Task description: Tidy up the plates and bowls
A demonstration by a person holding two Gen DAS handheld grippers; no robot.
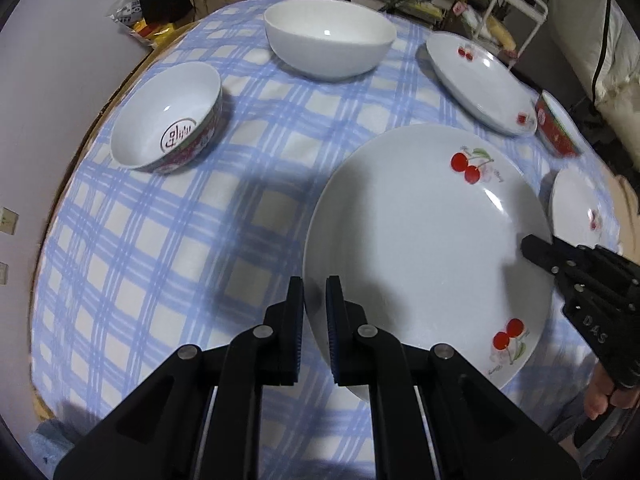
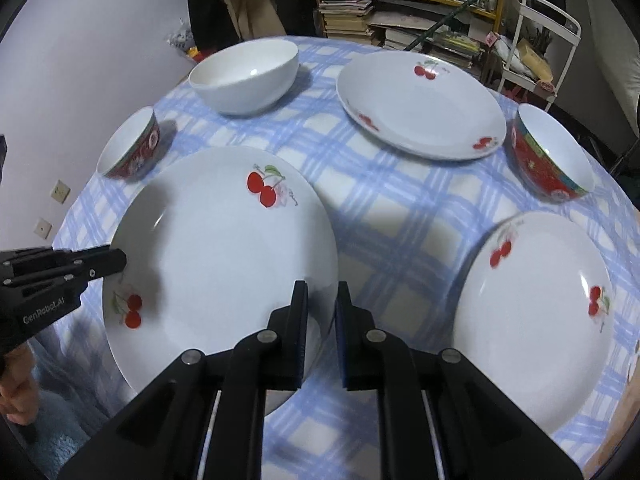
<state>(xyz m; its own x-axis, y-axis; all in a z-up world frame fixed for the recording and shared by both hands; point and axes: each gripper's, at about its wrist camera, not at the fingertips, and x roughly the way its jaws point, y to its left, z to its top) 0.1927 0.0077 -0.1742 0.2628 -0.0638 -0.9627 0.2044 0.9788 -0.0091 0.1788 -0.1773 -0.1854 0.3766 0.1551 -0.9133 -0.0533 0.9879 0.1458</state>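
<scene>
cherry plate gripped at both edges above the checked cloth

left wrist view: cherry plate (image 1: 424, 240) fills the lower right, white with red cherry prints near its far rim and its near rim. the left gripper (image 1: 315, 320) is clamped on the plate's left edge, one pad under the rim and one over it, jaws nearly together. the right gripper (image 1: 532, 250) reaches in from the right and its tip sits on the plate's opposite rim; a hand (image 1: 604, 396) shows below it at the frame's edge. a shadow lies on the blue checked tablecloth (image 1: 160, 260) to the plate's left. on the cloth sit a patterned bowl (image 1: 168, 116) at left with a red mark inside, a plain white bowl (image 1: 330, 36) at the far side, a second cherry plate (image 1: 480, 84) at far right, a red bowl (image 1: 556, 124) just beside that plate, and a third plate (image 1: 580, 208) partly seen at the right edge.

right wrist view: the held plate (image 2: 220, 264) is at lower left. the right gripper (image 2: 322, 328) is closed on its right rim, pads pressing the edge from both faces. the left gripper (image 2: 120, 260) comes in from the left with its tip on the far rim. the third plate (image 2: 536, 320) lies at lower right, apart from the held one. the second plate (image 2: 420, 108) lies beyond, the red bowl (image 2: 552, 156) near its right, the white bowl (image 2: 246, 76) at far left centre, and the patterned bowl (image 2: 130, 148) just behind the held plate. shelves with stacked books (image 2: 348, 16) stand past the table.
</scene>
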